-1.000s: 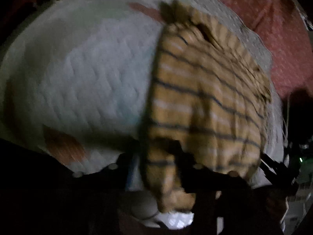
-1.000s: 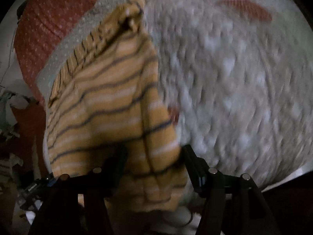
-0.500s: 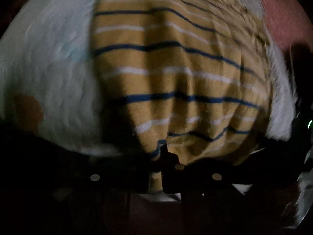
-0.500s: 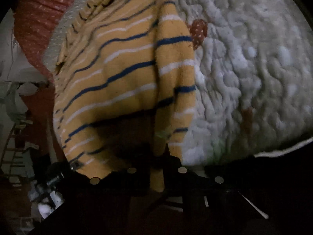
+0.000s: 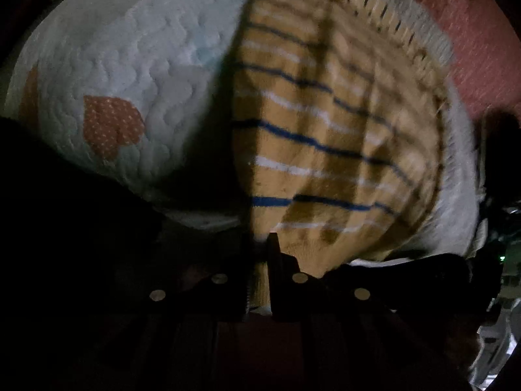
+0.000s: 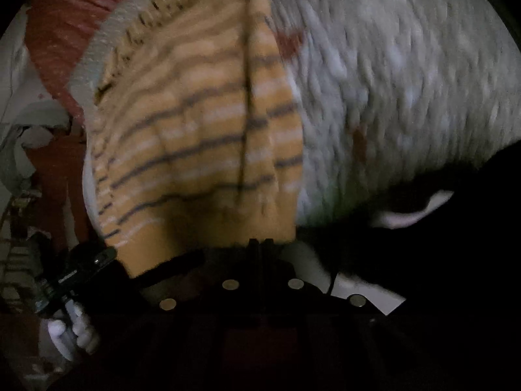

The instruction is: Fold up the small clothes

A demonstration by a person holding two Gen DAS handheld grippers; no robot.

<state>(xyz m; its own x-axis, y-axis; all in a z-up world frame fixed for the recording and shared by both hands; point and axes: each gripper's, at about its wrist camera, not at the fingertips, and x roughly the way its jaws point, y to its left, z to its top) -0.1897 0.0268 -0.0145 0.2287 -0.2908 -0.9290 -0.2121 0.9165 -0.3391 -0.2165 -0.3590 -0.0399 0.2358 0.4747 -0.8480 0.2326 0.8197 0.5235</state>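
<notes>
A small yellow top (image 5: pixel 325 150) with blue and white stripes lies on a white quilt (image 5: pixel 130 65), its near hem lifted off the cloth and pulled toward the cameras. In the left wrist view the top fills the middle and right of the picture; in the right wrist view it fills the left and middle (image 6: pixel 202 137). Its far edge, ribbed with short dark marks, reaches nearly to the quilt's far edge. A dark fold line runs lengthwise down the top in both views.

The left claw (image 5: pixel 260 260) is pinched on the hem near its left corner, with a strip of yellow knit caught between the dark fingers. The right claw (image 6: pixel 260 244) is closed narrow on the near hem by its right corner. The left claw also shows at the lower left of the right wrist view (image 6: pixel 84 267), held by a white-gloved hand (image 6: pixel 71 332).

The quilt bears an orange dotted heart (image 5: pixel 110 127) left of the top. Beyond the quilt lies a red dotted cloth (image 5: pixel 472 42).
</notes>
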